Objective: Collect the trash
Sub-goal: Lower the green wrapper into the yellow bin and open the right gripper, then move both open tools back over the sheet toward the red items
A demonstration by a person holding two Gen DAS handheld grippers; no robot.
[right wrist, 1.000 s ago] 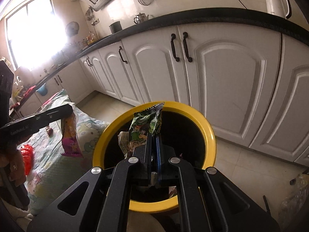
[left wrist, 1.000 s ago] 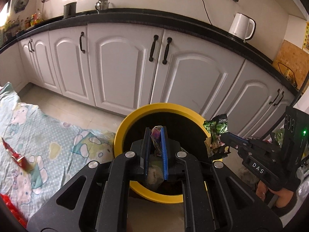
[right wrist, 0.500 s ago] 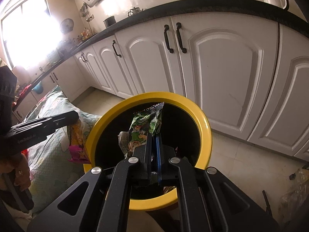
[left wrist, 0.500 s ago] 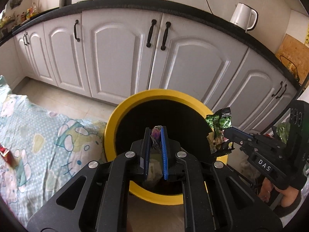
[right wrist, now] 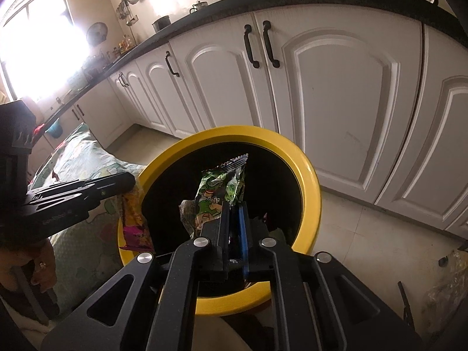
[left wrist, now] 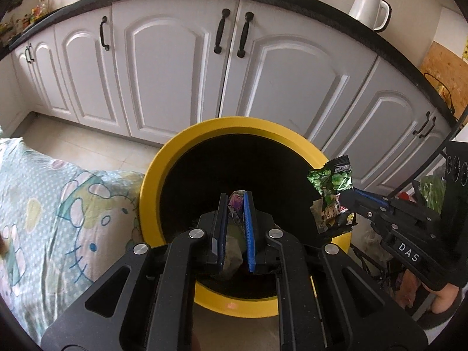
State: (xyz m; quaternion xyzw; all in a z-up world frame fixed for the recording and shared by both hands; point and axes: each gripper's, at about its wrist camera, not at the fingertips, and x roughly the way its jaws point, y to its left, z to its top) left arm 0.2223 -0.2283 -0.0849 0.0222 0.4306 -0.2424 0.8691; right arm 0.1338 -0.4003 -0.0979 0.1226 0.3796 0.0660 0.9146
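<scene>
A round bin with a yellow rim (left wrist: 187, 146) (right wrist: 307, 169) and a black inside stands on the floor below both grippers. My left gripper (left wrist: 234, 201) is shut on a purple and yellow wrapper (left wrist: 235, 204) and holds it over the bin's near left part; from the right wrist view the wrapper (right wrist: 134, 222) hangs at the bin's left rim. My right gripper (right wrist: 233, 207) is shut on a green snack wrapper (right wrist: 222, 187) over the bin's opening; in the left wrist view the same wrapper (left wrist: 332, 187) hangs at the bin's right rim.
White kitchen cabinets (left wrist: 175, 67) under a black counter stand behind the bin. A bed with a light blue cartoon cover (left wrist: 58, 204) lies to the left. A white kettle (left wrist: 368, 8) is on the counter. Bags (right wrist: 447, 286) lie on the tile floor at right.
Both grippers have moved forward and closer over the bin, with their wrappers still held. The bed and its red wrappers have slid out of the left wrist view.
</scene>
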